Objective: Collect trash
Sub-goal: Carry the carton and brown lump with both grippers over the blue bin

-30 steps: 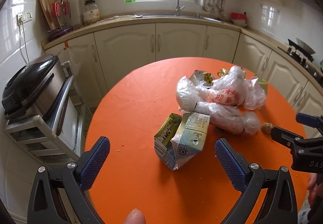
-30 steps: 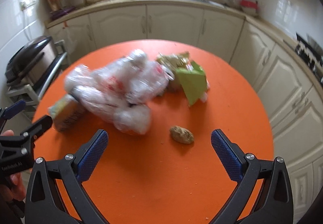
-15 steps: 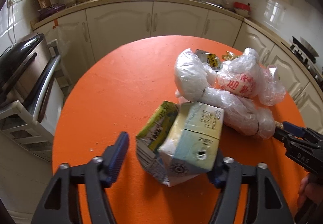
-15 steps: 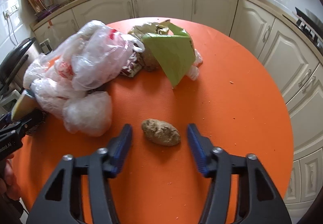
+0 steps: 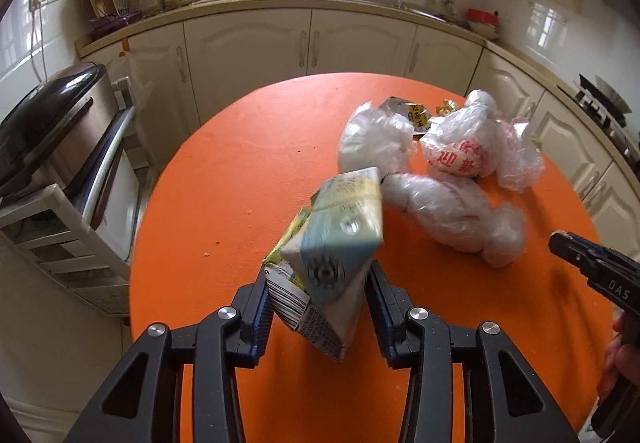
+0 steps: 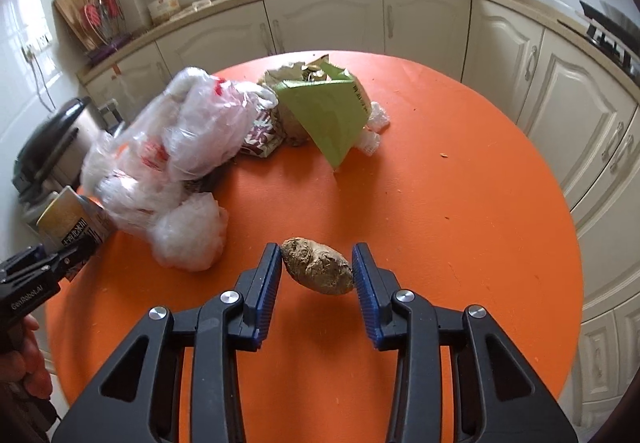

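A crushed drink carton (image 5: pixel 334 243) sits low in the middle of the left wrist view, pinched between the blue pads of the left gripper (image 5: pixel 320 297) and raised off the orange round table (image 5: pixel 224 179); its shadow falls on the tabletop beneath. In the right wrist view a brown lump (image 6: pixel 317 266), low in the frame's centre, is pinched between the pads of the right gripper (image 6: pixel 316 275), also above the table. To the upper left of the lump lies a heap of clear plastic bags (image 6: pixel 176 163), some printed in red, and beyond it toward the frame's middle a torn green carton (image 6: pixel 328 115) with small white scraps beside it. Cream cabinets (image 6: pixel 320 23) curve behind the table.
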